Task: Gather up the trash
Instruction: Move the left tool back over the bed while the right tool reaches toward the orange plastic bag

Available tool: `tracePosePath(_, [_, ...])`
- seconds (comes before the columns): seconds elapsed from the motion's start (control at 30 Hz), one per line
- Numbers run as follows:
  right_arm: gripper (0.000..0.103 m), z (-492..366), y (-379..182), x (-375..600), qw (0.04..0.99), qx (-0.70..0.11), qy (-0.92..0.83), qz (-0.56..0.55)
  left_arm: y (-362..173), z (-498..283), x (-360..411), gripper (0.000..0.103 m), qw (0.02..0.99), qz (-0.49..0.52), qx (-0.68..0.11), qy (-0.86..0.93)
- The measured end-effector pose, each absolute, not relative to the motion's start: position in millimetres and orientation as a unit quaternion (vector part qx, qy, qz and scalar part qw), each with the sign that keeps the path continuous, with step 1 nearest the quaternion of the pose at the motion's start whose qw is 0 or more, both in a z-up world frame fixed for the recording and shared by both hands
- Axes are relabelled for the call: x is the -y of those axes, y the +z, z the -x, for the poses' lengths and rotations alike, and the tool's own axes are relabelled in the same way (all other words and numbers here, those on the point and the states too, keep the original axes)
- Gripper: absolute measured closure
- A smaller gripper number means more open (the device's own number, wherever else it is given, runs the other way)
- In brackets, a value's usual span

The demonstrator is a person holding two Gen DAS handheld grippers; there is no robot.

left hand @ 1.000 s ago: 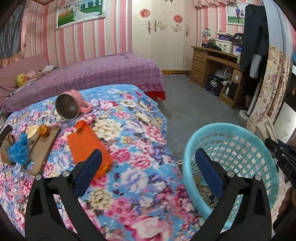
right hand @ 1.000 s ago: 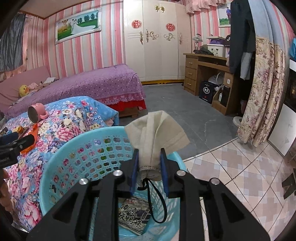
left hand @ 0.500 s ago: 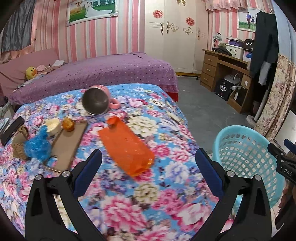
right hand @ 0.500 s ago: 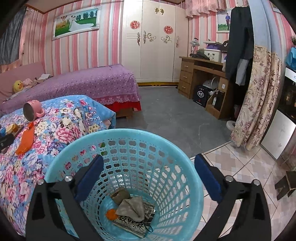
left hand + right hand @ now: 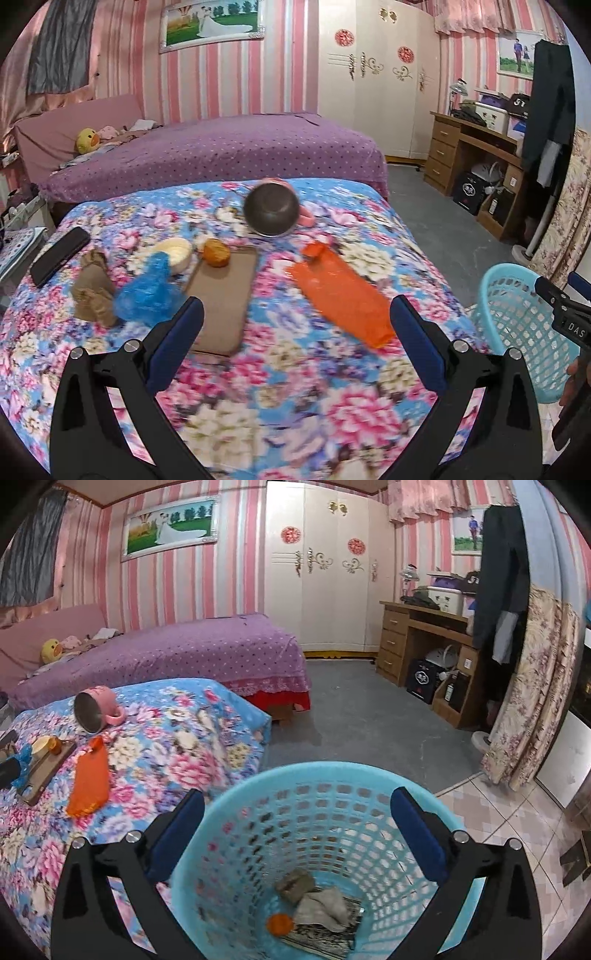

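My left gripper is open and empty above the floral bed cover. Ahead of it lie an orange plastic bag, a crumpled blue bag, a brown paper bag, a muffin and a cream cup by a brown tray. My right gripper is open and empty over the blue basket. In the basket lie a beige cloth bag, a brown wad, an orange bit and a printed packet.
A pink metal mug lies tipped over on the bed. A black phone lies at the left. The basket stands on the floor right of the bed. A purple bed, wardrobe and wooden desk stand behind.
My right gripper opened and dropped the beige cloth bag into the basket. My left gripper swung left from the basket to face the items on the bed.
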State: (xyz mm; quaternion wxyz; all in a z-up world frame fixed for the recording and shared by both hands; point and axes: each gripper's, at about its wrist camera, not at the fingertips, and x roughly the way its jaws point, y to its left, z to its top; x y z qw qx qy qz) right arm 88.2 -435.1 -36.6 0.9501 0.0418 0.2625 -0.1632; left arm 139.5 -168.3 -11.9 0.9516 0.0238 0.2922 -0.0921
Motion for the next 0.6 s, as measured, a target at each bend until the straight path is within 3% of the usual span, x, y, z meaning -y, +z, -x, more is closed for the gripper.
tracePosePath(0.6, [0.005,-115.4,-21.1,341.9,0.964,-0.244,-0.108,-0.016,-12.1,-139.6,69.0,0.006,0.965,-0.016,-0.260,-0.026])
